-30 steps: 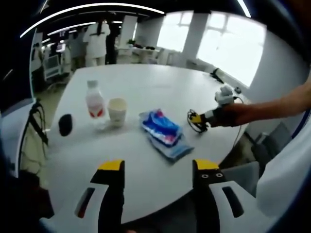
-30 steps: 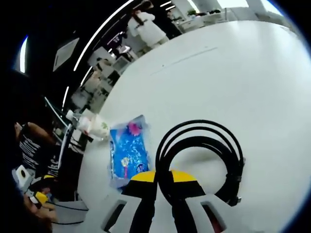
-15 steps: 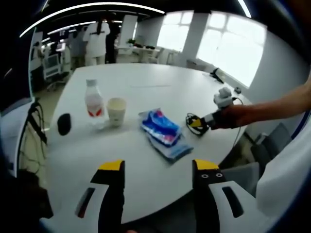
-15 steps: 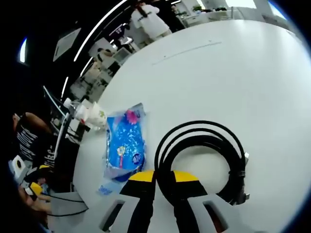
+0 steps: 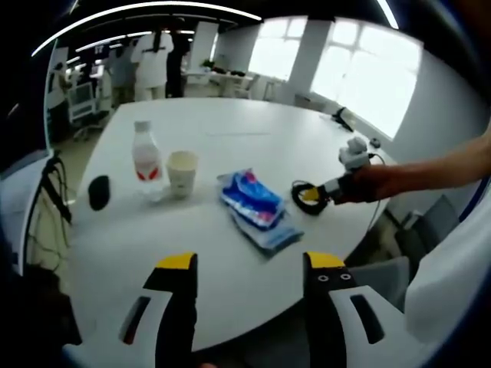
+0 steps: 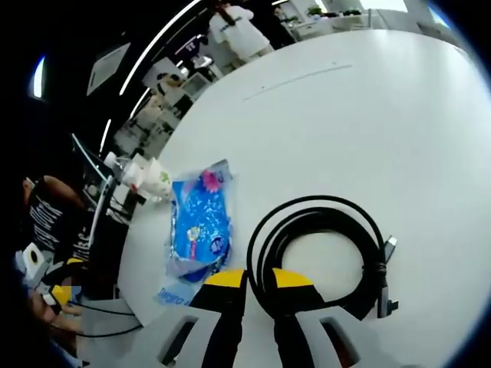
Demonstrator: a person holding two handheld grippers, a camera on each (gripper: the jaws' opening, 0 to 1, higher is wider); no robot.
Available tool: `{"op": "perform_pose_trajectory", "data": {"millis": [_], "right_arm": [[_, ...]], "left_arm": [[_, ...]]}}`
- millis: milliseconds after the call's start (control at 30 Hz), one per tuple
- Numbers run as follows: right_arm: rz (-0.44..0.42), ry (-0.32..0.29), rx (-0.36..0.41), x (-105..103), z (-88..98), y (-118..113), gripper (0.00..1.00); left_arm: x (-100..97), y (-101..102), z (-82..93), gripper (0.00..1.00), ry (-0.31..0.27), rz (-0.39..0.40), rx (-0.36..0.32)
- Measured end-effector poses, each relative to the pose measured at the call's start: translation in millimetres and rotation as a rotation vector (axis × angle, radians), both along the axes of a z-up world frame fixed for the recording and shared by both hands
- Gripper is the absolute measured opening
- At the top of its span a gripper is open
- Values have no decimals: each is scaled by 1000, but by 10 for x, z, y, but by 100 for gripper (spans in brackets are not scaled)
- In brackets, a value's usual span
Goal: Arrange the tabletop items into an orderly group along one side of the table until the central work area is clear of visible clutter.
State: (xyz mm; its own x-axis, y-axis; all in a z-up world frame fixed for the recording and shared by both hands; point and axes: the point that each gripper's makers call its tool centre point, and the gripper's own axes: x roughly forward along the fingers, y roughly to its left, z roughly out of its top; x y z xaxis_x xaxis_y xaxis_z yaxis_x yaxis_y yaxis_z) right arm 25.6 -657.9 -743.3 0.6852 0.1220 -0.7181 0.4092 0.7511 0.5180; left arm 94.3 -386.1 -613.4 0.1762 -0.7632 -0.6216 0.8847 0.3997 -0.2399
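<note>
A round white table (image 5: 253, 130) carries a clear water bottle (image 5: 144, 157), a paper cup (image 5: 182, 173), a black oval object (image 5: 98, 192) and a blue tissue packet (image 5: 253, 205). My left gripper (image 5: 249, 264) hovers open over the near table edge, holding nothing. From the right, a person's arm brings my right gripper (image 5: 316, 193) in over the table. It is shut on a coiled black cable (image 6: 326, 253), which lies on the table just right of the blue packet (image 6: 198, 230). The right gripper (image 6: 258, 277) pinches the coil's near loop. The cup (image 6: 156, 180) sits beyond the packet.
A black chair (image 5: 54, 192) stands off the table's left edge. A dark object (image 5: 341, 119) lies at the far right rim. People in white coats (image 5: 153, 61) stand among desks beyond the table. Bright windows (image 5: 360, 69) line the far wall.
The right gripper has drawn the cable coil slightly closer to the blue packet, and the coil's plug end now sticks out on the right. The left gripper stays open in place.
</note>
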Motion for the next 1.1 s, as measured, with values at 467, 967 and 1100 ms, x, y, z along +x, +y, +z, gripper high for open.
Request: {"op": "perform_pose_trajectory", "data": {"millis": [467, 967, 1100], "right_arm": [[14, 1, -13, -57, 34, 5, 9], [51, 15, -60, -103, 73, -32, 8], [55, 19, -65, -113, 57, -57, 8]], "left_arm": [[-30, -5, -26, 54, 5, 5, 0], [-108, -6, -62, 54, 18, 5, -3], [-131, -7, -85, 53, 23, 5, -2]]}}
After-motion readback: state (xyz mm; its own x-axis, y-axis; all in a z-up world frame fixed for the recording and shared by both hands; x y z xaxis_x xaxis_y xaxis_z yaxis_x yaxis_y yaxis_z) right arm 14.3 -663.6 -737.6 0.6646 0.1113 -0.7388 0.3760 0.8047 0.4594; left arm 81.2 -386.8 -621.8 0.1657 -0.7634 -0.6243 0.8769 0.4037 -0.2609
